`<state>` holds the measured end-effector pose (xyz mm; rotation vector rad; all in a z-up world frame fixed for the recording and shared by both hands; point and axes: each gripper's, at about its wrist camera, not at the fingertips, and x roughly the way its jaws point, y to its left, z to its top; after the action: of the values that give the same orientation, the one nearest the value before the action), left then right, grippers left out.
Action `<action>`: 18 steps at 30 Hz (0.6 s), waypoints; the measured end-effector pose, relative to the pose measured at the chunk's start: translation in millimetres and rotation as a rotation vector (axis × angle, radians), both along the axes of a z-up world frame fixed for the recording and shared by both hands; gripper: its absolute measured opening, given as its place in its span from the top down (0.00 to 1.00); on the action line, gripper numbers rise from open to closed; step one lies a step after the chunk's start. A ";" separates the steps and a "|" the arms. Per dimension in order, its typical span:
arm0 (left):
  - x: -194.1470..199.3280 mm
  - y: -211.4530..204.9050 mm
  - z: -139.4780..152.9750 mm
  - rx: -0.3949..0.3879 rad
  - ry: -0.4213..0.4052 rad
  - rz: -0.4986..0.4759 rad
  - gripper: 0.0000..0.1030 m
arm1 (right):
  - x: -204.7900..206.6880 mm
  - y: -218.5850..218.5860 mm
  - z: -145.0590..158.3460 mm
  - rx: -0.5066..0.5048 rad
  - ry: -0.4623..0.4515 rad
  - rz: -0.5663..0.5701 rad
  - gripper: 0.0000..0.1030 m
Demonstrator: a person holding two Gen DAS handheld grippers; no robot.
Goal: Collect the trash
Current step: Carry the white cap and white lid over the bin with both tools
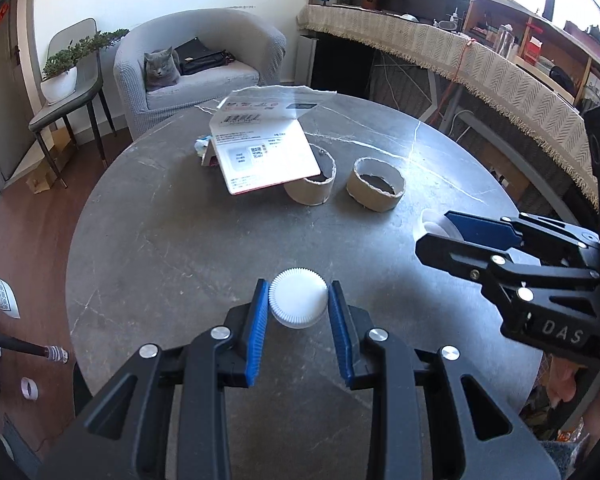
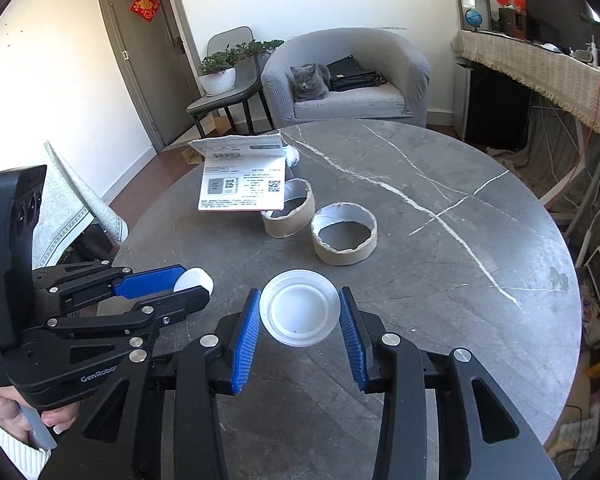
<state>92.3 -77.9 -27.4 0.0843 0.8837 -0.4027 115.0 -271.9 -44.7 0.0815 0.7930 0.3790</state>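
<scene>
My left gripper (image 1: 298, 302) is shut on a white ribbed cap (image 1: 298, 298), held just above the round grey table (image 1: 160, 240). My right gripper (image 2: 299, 312) is shut on a clear plastic lid (image 2: 298, 308), open side up. Each gripper shows in the other's view: the right one (image 1: 440, 228) at the right, the left one (image 2: 192, 284) at the left with its white cap (image 2: 196, 278). Further back lie two cardboard tape rings (image 1: 376, 189) (image 1: 312, 188) and a torn white envelope (image 1: 264, 148) leaning on one ring.
A small crumpled wrapper (image 1: 201, 147) lies behind the envelope. A grey armchair (image 2: 348, 80) with a cat (image 2: 308, 82) stands beyond the table, a chair with a potted plant (image 2: 220, 76) beside it. A cloth-covered counter (image 1: 480, 60) runs along the right.
</scene>
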 end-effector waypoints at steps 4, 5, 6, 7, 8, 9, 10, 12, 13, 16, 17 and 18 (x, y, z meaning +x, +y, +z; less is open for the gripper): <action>-15.4 25.1 6.8 -0.013 -0.027 0.008 0.69 | -3.4 7.1 -1.7 0.009 0.007 0.008 0.62; -18.3 31.3 8.8 -0.028 -0.032 0.013 0.69 | -4.5 9.7 -1.0 0.009 0.005 0.012 0.62; -20.8 36.2 10.4 -0.039 -0.040 0.017 0.69 | -5.4 12.6 0.3 0.014 0.003 0.016 0.62; -23.0 40.4 12.0 -0.043 -0.050 0.020 0.69 | -5.7 15.4 1.3 0.018 0.000 0.020 0.62; -25.4 45.2 13.5 -0.044 -0.061 0.024 0.69 | -6.1 19.1 2.8 0.021 -0.005 0.025 0.62; -27.6 49.6 14.6 -0.051 -0.066 0.028 0.69 | -6.0 22.8 3.7 0.021 -0.008 0.030 0.62; -29.0 55.8 15.6 -0.061 -0.068 0.034 0.69 | -5.6 28.4 4.2 0.022 -0.008 0.039 0.62; -30.9 63.6 18.5 -0.067 -0.074 0.046 0.69 | -4.5 40.5 3.9 0.019 -0.007 0.055 0.62; -31.5 67.8 20.2 -0.071 -0.077 0.052 0.69 | -4.0 45.8 4.2 0.017 -0.008 0.064 0.62; -33.1 82.0 24.8 -0.083 -0.084 0.071 0.69 | -2.7 66.5 6.6 0.012 -0.017 0.101 0.62; -33.4 86.3 25.4 -0.087 -0.083 0.077 0.69 | -2.0 72.5 7.7 0.012 -0.021 0.112 0.62; -33.8 92.0 25.8 -0.092 -0.081 0.084 0.69 | -1.4 77.3 7.9 0.012 -0.022 0.121 0.62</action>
<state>58.5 14.2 -1.6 -0.0208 0.7849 -0.3579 113.6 -194.6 -36.8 0.0408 0.7757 0.4990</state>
